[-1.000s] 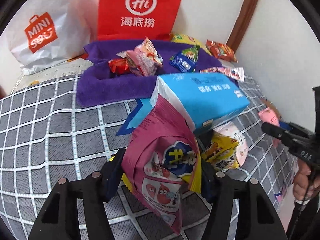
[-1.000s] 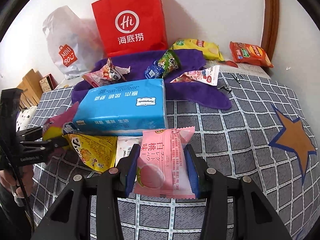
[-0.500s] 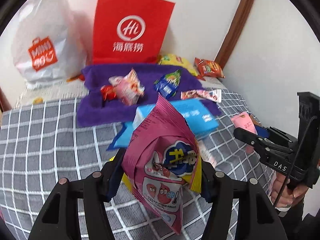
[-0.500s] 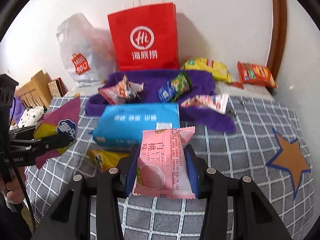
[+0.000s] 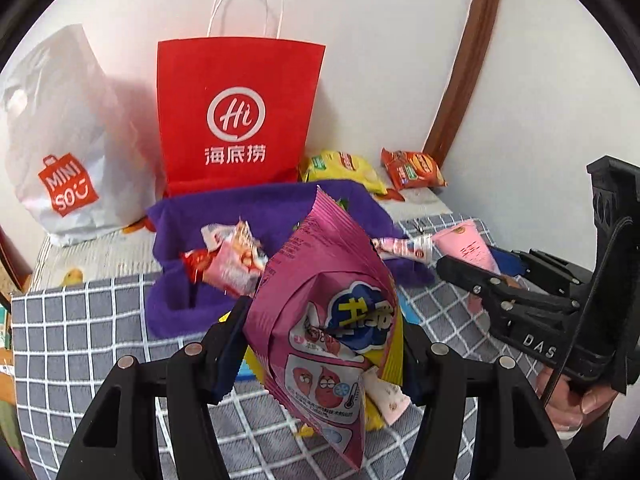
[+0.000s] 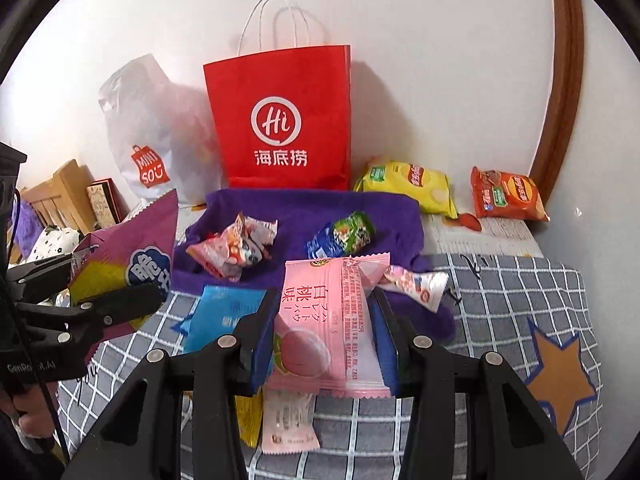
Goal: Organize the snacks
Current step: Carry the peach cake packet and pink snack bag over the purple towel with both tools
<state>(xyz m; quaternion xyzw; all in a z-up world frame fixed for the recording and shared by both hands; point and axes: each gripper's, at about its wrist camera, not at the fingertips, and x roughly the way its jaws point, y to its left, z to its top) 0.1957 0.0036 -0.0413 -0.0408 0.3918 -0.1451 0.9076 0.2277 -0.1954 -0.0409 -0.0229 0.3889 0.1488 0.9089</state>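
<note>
My left gripper (image 5: 324, 344) is shut on a magenta snack bag (image 5: 320, 320) and holds it up above the checked bedcover (image 5: 80, 340). It also shows at the left of the right wrist view (image 6: 120, 252). My right gripper (image 6: 324, 336) is shut on a pink peach snack packet (image 6: 324, 320), also raised; the packet shows in the left wrist view (image 5: 466, 246). A purple cloth (image 6: 304, 216) lies ahead with several small snack packs (image 6: 232, 246) on it. A red paper bag (image 6: 284, 120) stands upright behind the cloth.
A white Miniso bag (image 5: 56, 140) leans at the back left. A yellow chip bag (image 6: 408, 184) and an orange chip bag (image 6: 504, 194) lie by the wall. A blue tissue pack (image 6: 224, 312) and loose packets (image 6: 286, 420) lie below my grippers.
Both grippers have risen and drawn back with their packets. The red bag and purple cloth now sit lower and farther, and the blue tissue pack is mostly hidden below.
</note>
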